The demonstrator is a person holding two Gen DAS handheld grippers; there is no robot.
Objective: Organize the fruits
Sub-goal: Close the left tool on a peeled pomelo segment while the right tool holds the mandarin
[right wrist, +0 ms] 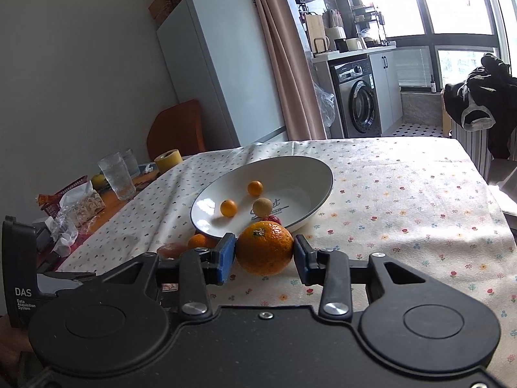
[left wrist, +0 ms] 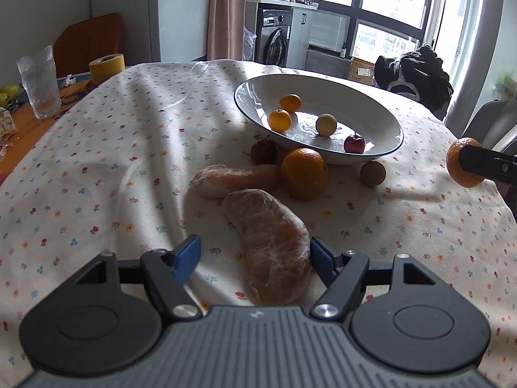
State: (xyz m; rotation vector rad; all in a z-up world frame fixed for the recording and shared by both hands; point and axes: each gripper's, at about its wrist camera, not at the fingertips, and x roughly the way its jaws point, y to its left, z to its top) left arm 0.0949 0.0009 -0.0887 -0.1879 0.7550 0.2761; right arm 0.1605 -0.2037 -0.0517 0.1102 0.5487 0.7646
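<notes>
Right gripper clamps an orange, hiding bowl fruit; left gripper gapes.

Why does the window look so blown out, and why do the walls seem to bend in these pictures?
Right wrist view: daylight overexposes the window to white and streaks the tablecloth; the fridge leans from fisheye distortion. Left wrist view: the window frame curves, and the bowl shows glare inside.

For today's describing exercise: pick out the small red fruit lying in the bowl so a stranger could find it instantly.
Start at the big white bowl on the flowered tablecloth. Four small fruits lie inside; look near the rim closest to the left gripper. There lies the tiny red apple, the only red one, while its neighbours are orange or pale yellow.
</notes>
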